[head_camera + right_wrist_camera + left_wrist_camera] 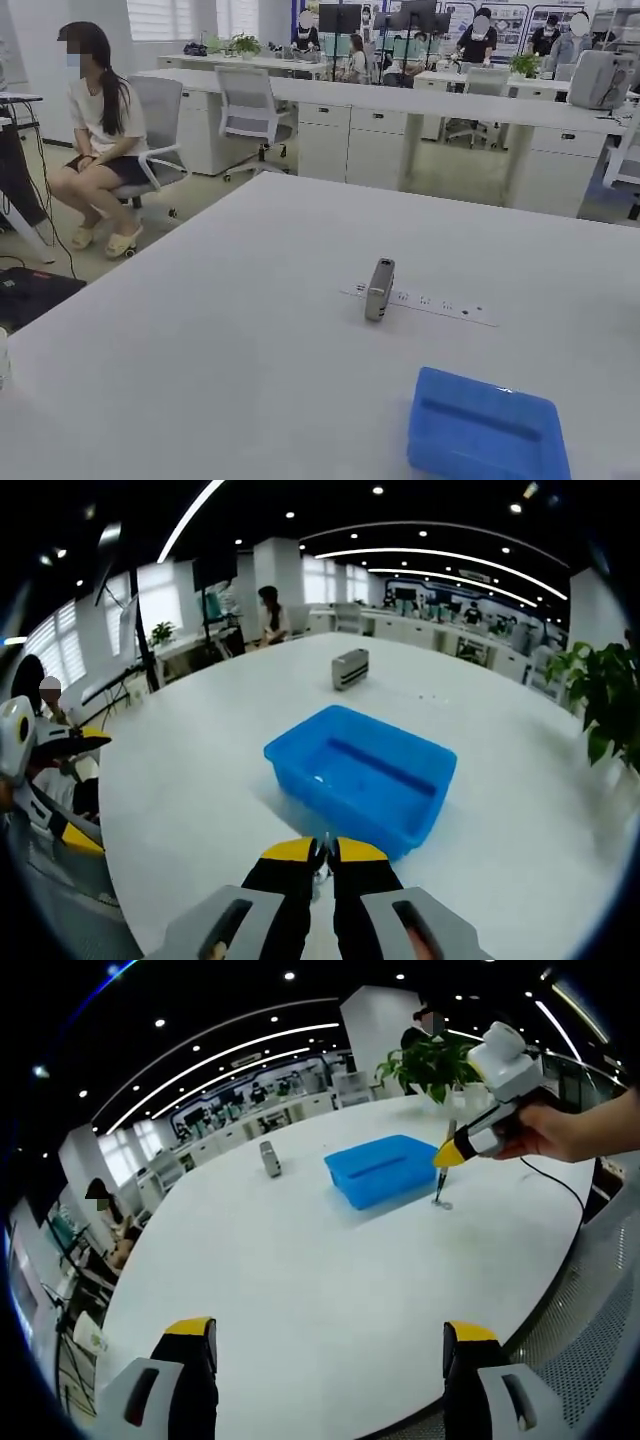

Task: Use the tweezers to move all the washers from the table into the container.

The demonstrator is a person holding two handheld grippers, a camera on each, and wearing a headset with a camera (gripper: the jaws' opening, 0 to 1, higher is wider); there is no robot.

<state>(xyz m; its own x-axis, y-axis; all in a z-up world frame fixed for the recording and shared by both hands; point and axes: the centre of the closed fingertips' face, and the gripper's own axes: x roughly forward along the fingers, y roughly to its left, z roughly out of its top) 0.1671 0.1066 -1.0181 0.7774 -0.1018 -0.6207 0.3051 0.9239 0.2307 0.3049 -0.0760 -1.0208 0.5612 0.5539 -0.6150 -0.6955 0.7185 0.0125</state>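
the blue container (480, 440) runs off the bottom edge in the head view; the tweezers (322, 868) sit mostly buried between the closed jaws of the right gripper (322, 852), just a thin sliver showing; a speck (441, 1204) at their tip is too small to call a washer

The left gripper (330, 1332), at the bottom of its own view, has 2 grey jaws with black inner faces and yellow tips. At upper right the right gripper (448, 1156) is grey and black, yellow-tipped, with a thin black cable (562, 1188).
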